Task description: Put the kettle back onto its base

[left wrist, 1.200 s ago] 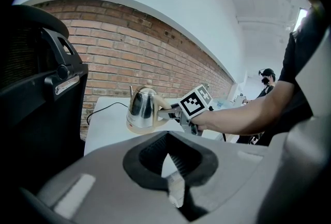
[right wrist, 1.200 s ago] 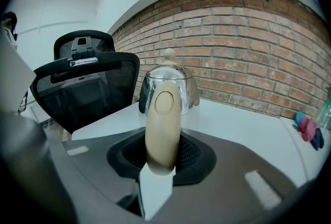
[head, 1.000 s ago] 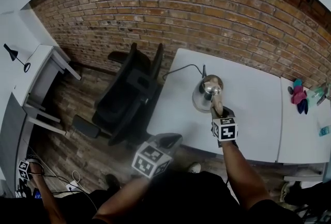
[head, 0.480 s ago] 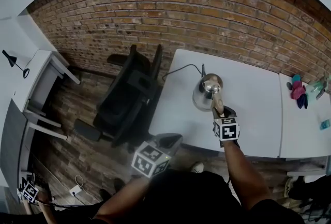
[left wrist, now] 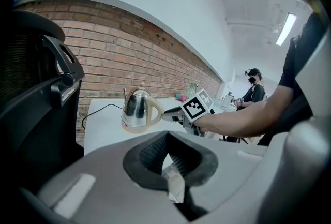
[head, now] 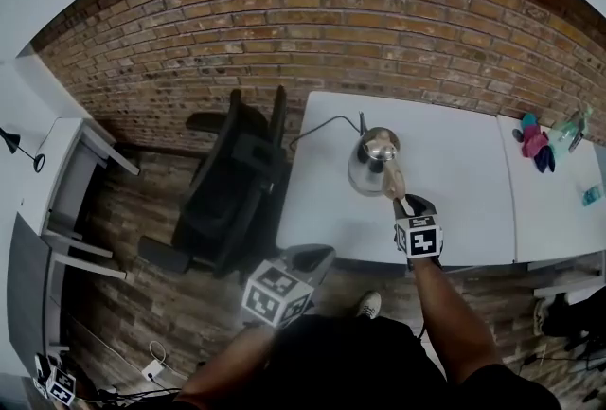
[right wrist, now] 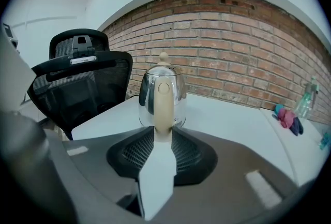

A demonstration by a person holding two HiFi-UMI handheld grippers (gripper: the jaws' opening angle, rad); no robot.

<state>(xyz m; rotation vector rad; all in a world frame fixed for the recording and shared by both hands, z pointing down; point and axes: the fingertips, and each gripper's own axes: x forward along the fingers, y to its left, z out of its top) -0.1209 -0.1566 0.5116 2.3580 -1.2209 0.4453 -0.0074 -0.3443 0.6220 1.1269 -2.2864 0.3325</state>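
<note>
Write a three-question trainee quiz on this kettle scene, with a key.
1. True or false: the left tool grips the kettle.
2. Which part of the kettle is the right tool closed on? A spout, B lid knob, C handle.
3. Fill in: in the head view, the black office chair stands off the white table's ___ edge.
Key: 1 false; 2 C; 3 left.

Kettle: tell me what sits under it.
Beneath the steel kettle a beige band rests on the white table, with a black cord running off. Whether it is the separate base cannot be told; the underside is covered.
</note>
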